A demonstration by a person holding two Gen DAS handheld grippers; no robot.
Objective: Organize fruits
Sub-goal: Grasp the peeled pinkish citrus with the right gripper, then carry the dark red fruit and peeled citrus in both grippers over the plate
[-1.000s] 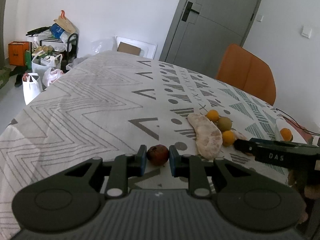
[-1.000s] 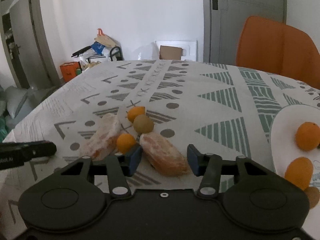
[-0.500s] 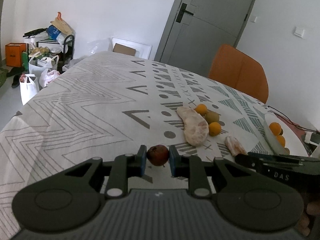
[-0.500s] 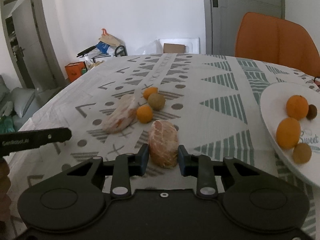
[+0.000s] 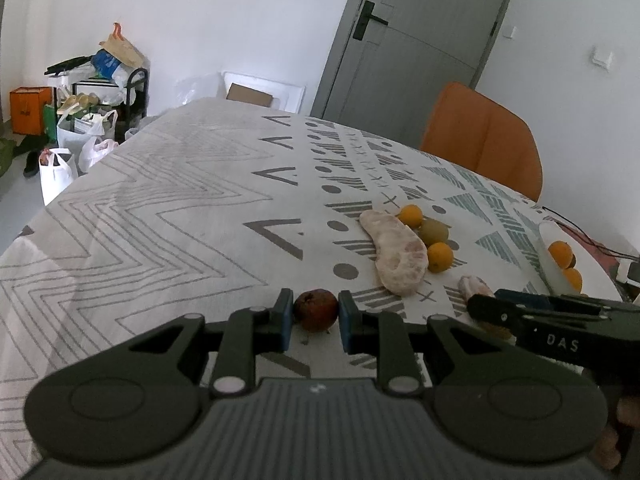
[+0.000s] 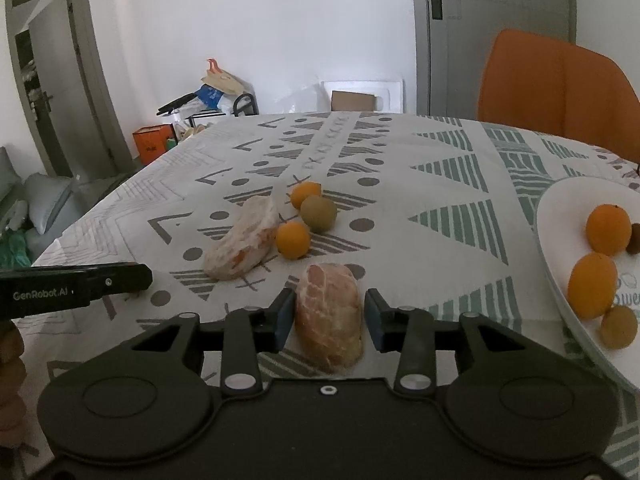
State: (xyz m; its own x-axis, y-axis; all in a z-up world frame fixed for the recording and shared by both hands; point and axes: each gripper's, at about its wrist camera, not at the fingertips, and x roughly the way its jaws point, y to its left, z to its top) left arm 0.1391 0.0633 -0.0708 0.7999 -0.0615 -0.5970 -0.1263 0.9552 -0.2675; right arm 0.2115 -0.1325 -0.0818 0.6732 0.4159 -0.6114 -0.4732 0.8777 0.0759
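Your left gripper is clenched on a small dark-red fruit, with both blue pads pressing its sides. The fruit sits low over the patterned cloth of the counter, near the near edge; from this angle you cannot tell whether it still touches the cloth.

Your right gripper holds a peeled citrus piece, pinkish and lumpy, between its fingers. The left pad touches the piece. The right pad looks a hair off it, though the fisheye view is poor there, so the grip is likely but not certain. The piece appears lifted off the cloth.

Toward the middle of the counter lies a second peeled citrus piece, longer and paler, flat on the cloth. Just beside it are two small oranges and a green round fruit, clustered close together, the green one between the two oranges.

At the right edge of the counter stands a white plate. It carries two oranges, a small brownish fruit at its near rim, and a dark small one half hidden behind the far orange.

An orange chair stands at the far right corner of the counter.
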